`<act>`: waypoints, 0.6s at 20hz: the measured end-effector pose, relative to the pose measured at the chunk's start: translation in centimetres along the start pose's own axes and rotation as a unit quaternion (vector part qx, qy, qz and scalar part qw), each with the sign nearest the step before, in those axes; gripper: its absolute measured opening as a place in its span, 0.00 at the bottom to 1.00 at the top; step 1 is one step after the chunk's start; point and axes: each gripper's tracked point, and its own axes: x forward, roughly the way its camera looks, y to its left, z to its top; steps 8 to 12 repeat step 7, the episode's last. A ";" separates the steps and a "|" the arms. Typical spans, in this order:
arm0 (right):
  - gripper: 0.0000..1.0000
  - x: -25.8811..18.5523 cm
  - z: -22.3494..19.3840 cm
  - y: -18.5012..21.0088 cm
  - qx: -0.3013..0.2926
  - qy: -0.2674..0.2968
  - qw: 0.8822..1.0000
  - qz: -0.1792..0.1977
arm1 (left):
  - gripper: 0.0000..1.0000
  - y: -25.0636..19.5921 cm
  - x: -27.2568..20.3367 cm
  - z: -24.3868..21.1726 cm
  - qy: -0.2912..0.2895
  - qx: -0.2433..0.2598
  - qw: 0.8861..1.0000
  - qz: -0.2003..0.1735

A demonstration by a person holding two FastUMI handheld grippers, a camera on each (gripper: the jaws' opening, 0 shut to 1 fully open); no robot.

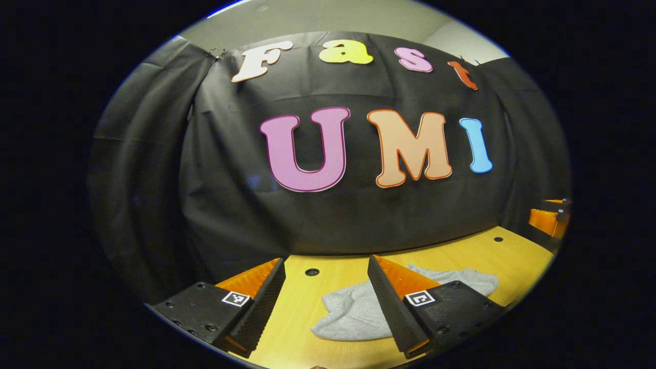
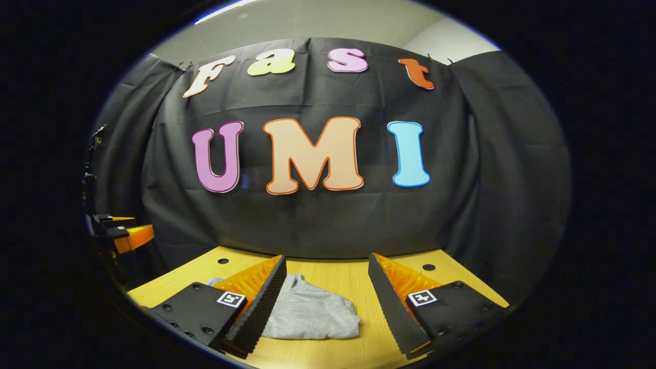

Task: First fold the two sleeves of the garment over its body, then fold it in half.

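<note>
Left gripper view had left gripper (image 1: 325, 302) fingers apart over grey garment (image 1: 353, 312) bunched on table (image 1: 297, 328) at lower centre, right gripper view likewise spread, right gripper (image 2: 325, 302), garment lower-left.

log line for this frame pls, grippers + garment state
left gripper: open, raised, holds nothing | right gripper: open, raised, holds nothing | garment: grey, bunched on wooden table, no gripper touching it
</note>
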 end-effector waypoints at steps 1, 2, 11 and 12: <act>1.00 -0.2 -0.2 0.0 0.004 0.002 1.000 -0.004 | 0.93 -0.3 -0.6 0.3 -0.004 0.003 1.000 -0.003; 0.99 -0.6 0.0 -0.2 0.005 0.002 1.000 -0.008 | 0.94 -0.6 -1.0 0.8 -0.010 0.001 1.000 -0.008; 0.99 -2.2 1.7 -1.5 0.001 -0.023 0.999 -0.035 | 0.92 -2.6 -0.7 1.7 -0.011 -0.001 0.999 -0.037; 0.99 -2.2 1.7 -1.5 0.001 -0.023 0.999 -0.035 | 0.92 -2.6 -0.7 1.7 -0.011 -0.001 0.999 -0.037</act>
